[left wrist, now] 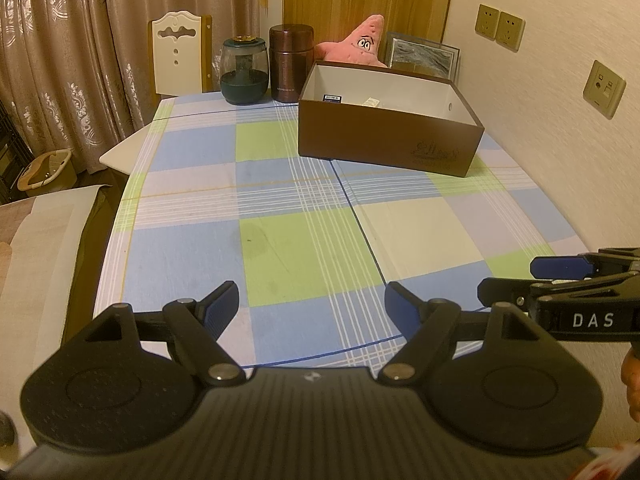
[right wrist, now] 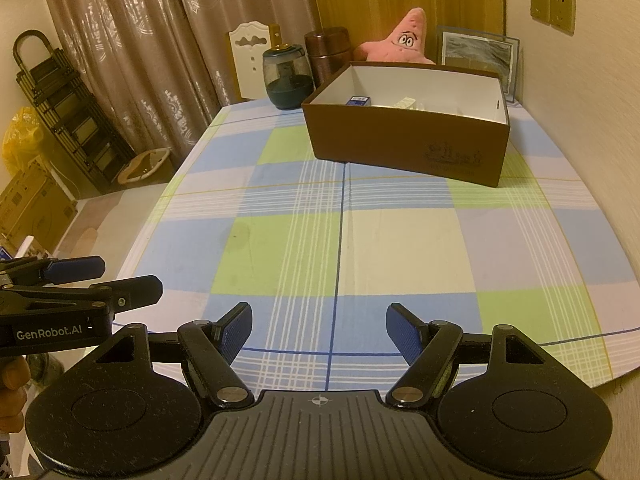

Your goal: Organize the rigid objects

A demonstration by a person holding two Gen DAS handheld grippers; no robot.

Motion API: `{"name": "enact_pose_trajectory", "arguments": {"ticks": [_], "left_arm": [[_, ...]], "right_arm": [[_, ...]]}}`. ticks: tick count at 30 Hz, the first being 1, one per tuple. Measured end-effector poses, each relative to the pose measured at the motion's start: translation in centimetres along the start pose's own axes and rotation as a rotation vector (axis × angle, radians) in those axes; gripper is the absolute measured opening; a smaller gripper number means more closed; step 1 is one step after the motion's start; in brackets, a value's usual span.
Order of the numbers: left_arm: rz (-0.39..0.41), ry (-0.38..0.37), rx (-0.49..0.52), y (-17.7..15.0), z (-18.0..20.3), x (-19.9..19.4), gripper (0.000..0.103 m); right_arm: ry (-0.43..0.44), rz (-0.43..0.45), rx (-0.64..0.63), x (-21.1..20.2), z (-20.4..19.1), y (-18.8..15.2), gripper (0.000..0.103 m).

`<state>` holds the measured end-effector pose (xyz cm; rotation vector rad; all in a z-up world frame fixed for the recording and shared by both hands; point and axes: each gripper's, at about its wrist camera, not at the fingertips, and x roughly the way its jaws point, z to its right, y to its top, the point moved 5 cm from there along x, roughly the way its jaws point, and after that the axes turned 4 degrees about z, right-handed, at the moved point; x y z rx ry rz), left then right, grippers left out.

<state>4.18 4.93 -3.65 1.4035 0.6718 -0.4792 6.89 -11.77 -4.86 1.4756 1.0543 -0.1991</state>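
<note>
A brown open box (left wrist: 384,140) (right wrist: 400,140) stands at the far right of the checked table. Inside it lie a small blue box (left wrist: 332,98) (right wrist: 359,100) and a pale packet (left wrist: 370,102) (right wrist: 404,103). My left gripper (left wrist: 312,300) is open and empty above the near table edge. My right gripper (right wrist: 320,330) is open and empty beside it. Each gripper shows at the other view's edge: the right one (left wrist: 520,280) in the left wrist view, the left one (right wrist: 120,280) in the right wrist view.
A dark green jar (left wrist: 244,72) (right wrist: 286,78), a brown canister (left wrist: 290,64) (right wrist: 328,54), a pink star plush (left wrist: 356,46) (right wrist: 400,42) and a framed picture (left wrist: 424,56) (right wrist: 478,54) stand at the far edge. A white chair (left wrist: 178,56) stands behind the table. The wall is on the right.
</note>
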Motion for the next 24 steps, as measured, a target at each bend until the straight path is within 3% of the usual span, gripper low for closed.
{"name": "enact_pose_trajectory", "arguments": {"ticks": [24], "left_arm": [[-0.005,-0.005,-0.001,0.6,-0.16,0.38,0.079]], "right_arm": [[0.0,-0.009,-0.003,0.48,-0.28,0.31,0.074]]}}
